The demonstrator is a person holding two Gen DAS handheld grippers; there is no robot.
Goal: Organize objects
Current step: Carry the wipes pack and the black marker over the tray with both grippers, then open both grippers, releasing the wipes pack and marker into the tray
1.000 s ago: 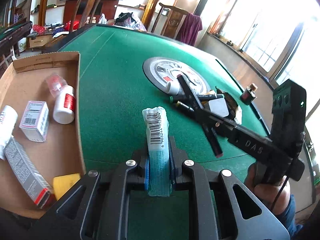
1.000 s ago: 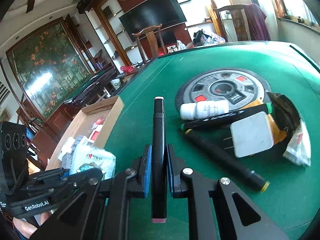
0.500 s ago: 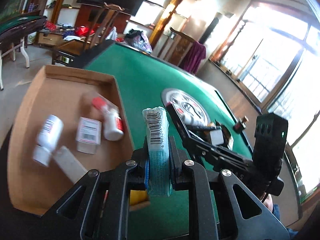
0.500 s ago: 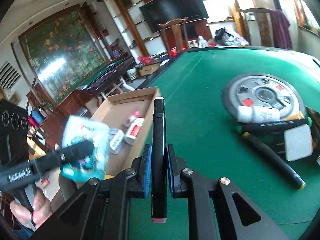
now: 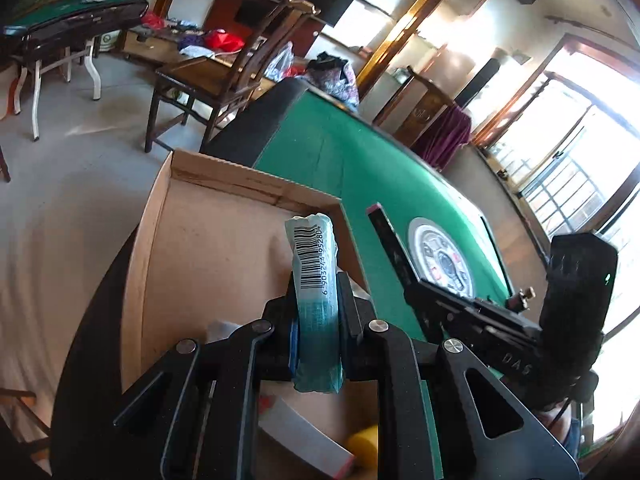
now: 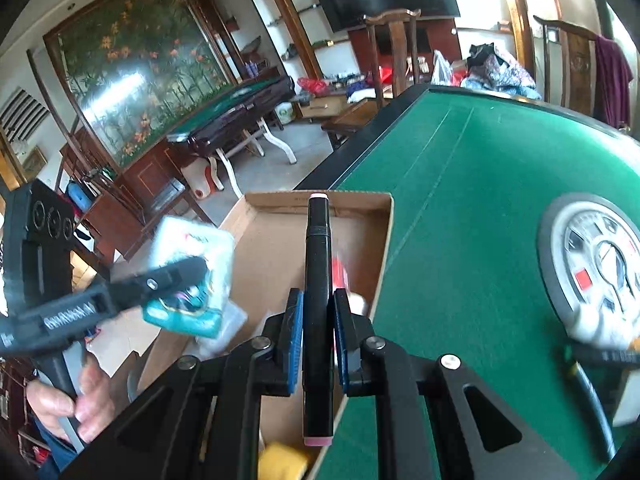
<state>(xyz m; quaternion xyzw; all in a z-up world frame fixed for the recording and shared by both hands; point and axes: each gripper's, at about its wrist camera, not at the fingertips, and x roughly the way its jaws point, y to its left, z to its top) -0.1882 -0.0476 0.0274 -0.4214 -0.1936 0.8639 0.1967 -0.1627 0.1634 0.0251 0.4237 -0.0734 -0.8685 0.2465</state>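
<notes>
My left gripper [image 5: 318, 308] is shut on a teal and white tissue pack [image 5: 314, 280] with a barcode, held above the open cardboard box [image 5: 208, 248]. The pack also shows in the right wrist view [image 6: 192, 276]. My right gripper [image 6: 316, 312] is shut on a black marker [image 6: 317, 280] with pink end caps, held over the box's right wall [image 6: 382, 256]. The marker and right gripper show in the left wrist view [image 5: 394, 248], just right of the box.
The box sits at the left edge of a green felt table [image 6: 460, 220]. It holds a yellow item [image 5: 366, 446], a grey carton [image 5: 304, 436] and a red and white bottle [image 6: 340, 276]. A round metal disc [image 6: 592, 264] lies on the felt, pens [image 6: 592, 380] beside it.
Both grippers have moved left from the table's middle to over the cardboard box, each carrying its object. The pile of pens and the disc now lie far to the right.
</notes>
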